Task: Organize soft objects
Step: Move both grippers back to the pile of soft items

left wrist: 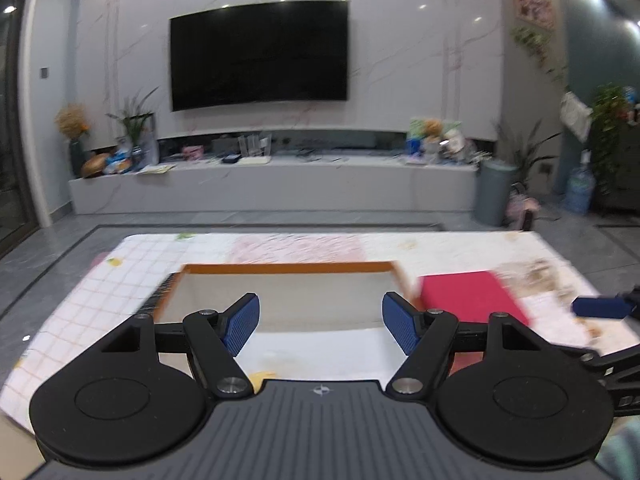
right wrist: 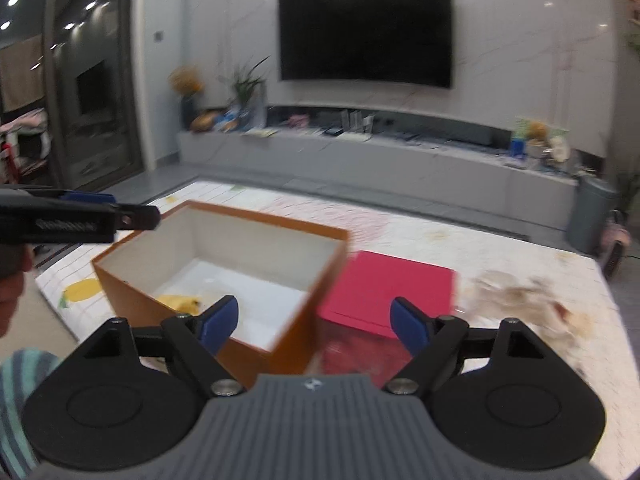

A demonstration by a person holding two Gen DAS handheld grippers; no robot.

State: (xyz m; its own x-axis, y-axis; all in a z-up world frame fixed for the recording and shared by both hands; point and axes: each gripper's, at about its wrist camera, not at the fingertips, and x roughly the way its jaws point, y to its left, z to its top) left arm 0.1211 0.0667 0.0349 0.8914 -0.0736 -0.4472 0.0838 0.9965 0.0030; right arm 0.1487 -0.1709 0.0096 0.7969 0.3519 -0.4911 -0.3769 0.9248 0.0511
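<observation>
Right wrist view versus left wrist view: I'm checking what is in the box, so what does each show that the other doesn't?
Only the right wrist view shows the floor of the open orange cardboard box, with white lining and a soft yellow item lying there; it also shows the left gripper from the side. Only the left wrist view shows a tall grey bin beside a blue water jug. Both show the flat red lid-like board right of the box, the patterned tablecloth, the wall-mounted black television, and open, empty fingers.

Open orange box — white folded cloth inside, flat on bottom.
</observation>
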